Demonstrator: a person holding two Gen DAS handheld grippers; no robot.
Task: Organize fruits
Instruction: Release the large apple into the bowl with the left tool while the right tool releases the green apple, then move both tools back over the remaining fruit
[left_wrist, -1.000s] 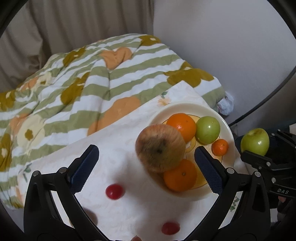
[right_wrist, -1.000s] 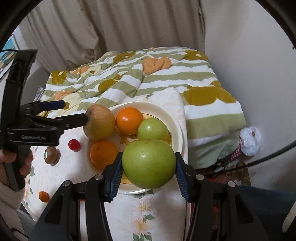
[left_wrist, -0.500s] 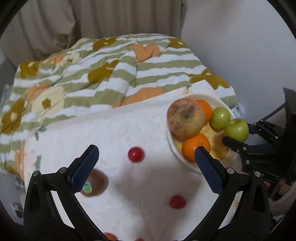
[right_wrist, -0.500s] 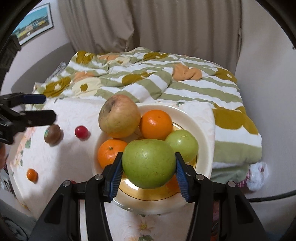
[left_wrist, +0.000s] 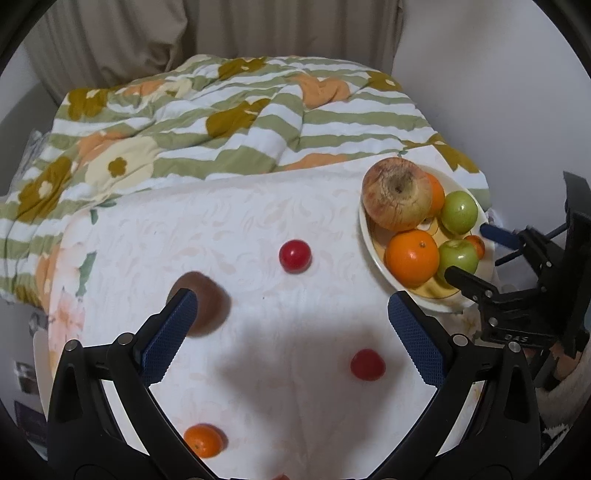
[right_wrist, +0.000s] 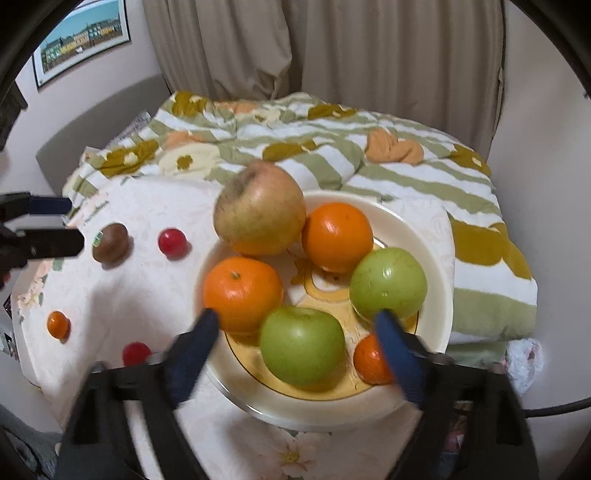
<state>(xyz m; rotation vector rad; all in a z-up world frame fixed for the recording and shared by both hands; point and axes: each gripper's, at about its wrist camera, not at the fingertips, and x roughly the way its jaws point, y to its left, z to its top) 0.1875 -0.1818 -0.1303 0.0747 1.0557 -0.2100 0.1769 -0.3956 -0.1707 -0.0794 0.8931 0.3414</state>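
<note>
**Fruits: green apple just set down on the plate, right claw released**

Fruits now sit mostly on the plate at the right end of the counter. Half a second ago the right claw clamped a green apple above the plate; now its fingers stand spread on either side of that apple, which rests on the plate near the front rim. That is one more piece delivered, and by the look of it the right claw is free for another.

From largest to smallest, the plate holds a big blotchy apple, two oranges, the placed green apple, a second green apple and a small tangerine partly behind the right finger.

The left claw has swung away from the plate and now hangs wide open and empty over the cloth. Loose on the counter lie a kiwi just beside its left finger, a small mandarin and two cherry tomatoes, well apart from one another. These four remain to be gathered.
</note>
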